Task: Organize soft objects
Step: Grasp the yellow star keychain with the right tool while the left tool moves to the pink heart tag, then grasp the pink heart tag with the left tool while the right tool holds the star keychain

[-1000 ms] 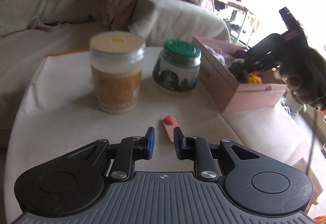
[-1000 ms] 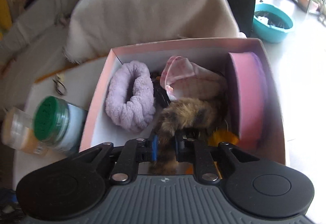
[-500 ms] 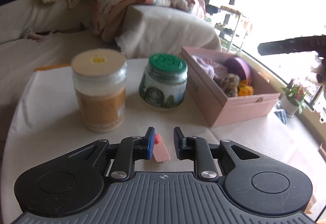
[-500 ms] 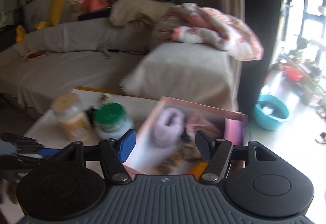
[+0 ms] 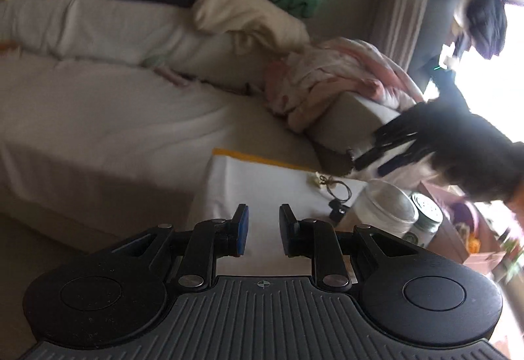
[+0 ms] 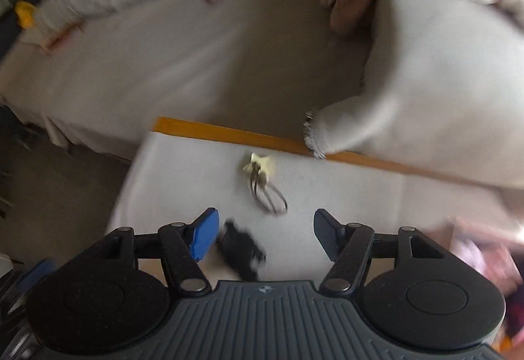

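In the right wrist view my right gripper (image 6: 266,234) is open and empty, low over the far left part of the white table (image 6: 183,176). A small black soft item (image 6: 241,253) lies between its fingers. A star-charm hair tie (image 6: 262,176) lies just beyond. In the left wrist view my left gripper (image 5: 263,234) has a narrow gap and holds nothing, raised over the table's left edge. The right gripper (image 5: 386,150) shows there as a dark shape above the jars. The pink box (image 5: 458,238) of soft things sits at the far right.
Two jars, a pale-lidded one (image 5: 384,212) and a green-lidded one (image 5: 425,222), stand next to the box. A sofa (image 5: 98,91) with cushions, plush toys and a pink blanket (image 5: 330,78) lies behind the table. An orange table edge (image 6: 262,139) shows at the back.
Both grippers swung left and away from the box toward the table's far left. The small pink item between the left fingers is out of sight. The right gripper now hovers over the black item.
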`<state>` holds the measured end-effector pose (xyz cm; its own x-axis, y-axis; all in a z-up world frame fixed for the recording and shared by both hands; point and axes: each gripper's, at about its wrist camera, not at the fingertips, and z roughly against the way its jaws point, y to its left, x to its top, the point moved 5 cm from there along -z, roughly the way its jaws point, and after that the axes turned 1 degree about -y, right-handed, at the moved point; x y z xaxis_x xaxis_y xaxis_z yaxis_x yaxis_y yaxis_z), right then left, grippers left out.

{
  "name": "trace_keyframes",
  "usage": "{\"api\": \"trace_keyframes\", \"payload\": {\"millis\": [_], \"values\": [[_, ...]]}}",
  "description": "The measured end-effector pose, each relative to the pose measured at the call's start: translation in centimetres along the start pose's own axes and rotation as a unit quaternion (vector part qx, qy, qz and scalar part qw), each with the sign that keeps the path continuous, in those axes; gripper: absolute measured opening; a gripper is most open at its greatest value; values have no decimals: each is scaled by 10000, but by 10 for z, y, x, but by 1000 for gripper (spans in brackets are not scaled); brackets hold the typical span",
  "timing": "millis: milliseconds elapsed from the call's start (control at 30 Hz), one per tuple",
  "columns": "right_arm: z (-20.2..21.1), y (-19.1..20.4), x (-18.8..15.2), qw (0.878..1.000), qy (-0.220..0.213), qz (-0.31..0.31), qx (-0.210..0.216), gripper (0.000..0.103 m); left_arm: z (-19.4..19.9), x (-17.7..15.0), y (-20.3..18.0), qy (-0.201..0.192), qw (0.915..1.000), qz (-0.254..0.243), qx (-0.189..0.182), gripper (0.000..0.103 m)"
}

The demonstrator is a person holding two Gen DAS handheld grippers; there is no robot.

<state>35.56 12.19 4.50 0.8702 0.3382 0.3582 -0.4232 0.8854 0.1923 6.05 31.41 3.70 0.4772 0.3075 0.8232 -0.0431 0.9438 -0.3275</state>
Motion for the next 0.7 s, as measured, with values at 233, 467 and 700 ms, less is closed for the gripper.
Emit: {"api": "trace_keyframes", "payload": {"millis": [233,467,700], "values": [[-65,12,25,9968,687,263,-323,14,-30,-26,12,469,9973,254,-507,23],[34,15,-7,9980,-149,533,317,10,-56,-29,5,595,9936,404,-873,23],[148,0,-112,9894,-702,999,787,10,-71,-7,-21,756,9850,912,-1257,23]]}}
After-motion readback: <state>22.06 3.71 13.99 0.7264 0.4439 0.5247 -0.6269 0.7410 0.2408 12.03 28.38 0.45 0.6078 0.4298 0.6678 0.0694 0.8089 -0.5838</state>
